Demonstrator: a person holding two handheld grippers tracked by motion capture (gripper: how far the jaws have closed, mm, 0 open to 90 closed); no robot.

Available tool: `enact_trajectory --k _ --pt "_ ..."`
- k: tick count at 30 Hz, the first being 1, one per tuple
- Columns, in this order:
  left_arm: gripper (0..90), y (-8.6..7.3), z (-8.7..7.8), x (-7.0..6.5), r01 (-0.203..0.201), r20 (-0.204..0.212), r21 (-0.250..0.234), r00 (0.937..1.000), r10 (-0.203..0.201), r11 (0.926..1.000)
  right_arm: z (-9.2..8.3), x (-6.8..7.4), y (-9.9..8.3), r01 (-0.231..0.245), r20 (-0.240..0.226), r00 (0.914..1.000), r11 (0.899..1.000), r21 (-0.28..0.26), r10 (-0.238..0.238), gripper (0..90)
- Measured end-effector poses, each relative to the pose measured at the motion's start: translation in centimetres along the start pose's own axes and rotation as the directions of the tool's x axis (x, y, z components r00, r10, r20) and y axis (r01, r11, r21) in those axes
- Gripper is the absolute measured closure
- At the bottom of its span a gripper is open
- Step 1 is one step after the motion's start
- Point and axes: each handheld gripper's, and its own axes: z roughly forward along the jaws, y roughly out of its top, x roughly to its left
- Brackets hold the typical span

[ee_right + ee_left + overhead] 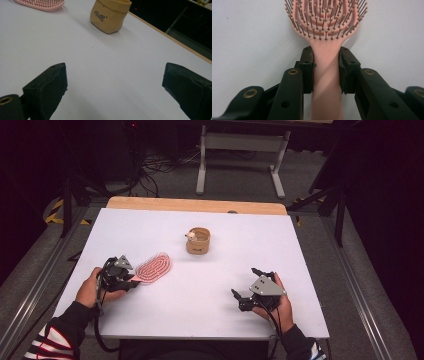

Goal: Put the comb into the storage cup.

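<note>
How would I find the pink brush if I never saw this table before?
Start at the white table and look to its left side. There the pink hairbrush lies flat, bristles up, its handle between the left gripper. Its only neighbour is a tan pouch.

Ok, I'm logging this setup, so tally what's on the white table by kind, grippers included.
Pink hairbrush: 1
Tan pouch-style holder: 1
Handheld grippers: 2, the left gripper closed on the brush handle, the right gripper open over the bare table
Total: 4
</note>
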Motion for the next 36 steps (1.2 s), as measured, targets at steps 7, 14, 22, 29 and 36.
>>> enact_trajectory --k 7,14,22,29,36 --pt "69.6 -0.4 -0.3 -1.1 -0.009 -0.094 -0.067 0.9955 0.003 0.9977 -0.1 -0.3 0.0 -0.026 0.005 0.9997 1.0 -0.01 0.026 6.8" --pt "69.6 -0.4 -1.1 -1.6 -0.023 -0.158 -0.182 0.9874 -0.006 0.983 -0.3 -0.9 0.0 -0.065 0.056 0.9962 0.998 -0.026 0.066 6.8" --pt "69.6 -0.5 -2.0 -2.3 -0.046 -0.2 -0.313 0.9796 -0.019 0.9486 -0.3 -1.8 -0.2 -0.141 0.093 0.9854 0.99 -0.021 0.143 6.8" --pt "69.6 -0.5 -2.5 -3.2 -0.07 -0.223 -0.382 0.9747 -0.018 0.9215 -0.2 -1.8 -0.2 -0.181 0.081 0.9801 0.983 -0.005 0.181 8.0" --pt "69.6 -0.3 -2.2 -4.0 -0.087 -0.215 -0.41 0.9765 -0.003 0.9079 -0.1 -1.6 -0.1 -0.188 0.027 0.9817 0.982 -0.021 0.188 6.0"
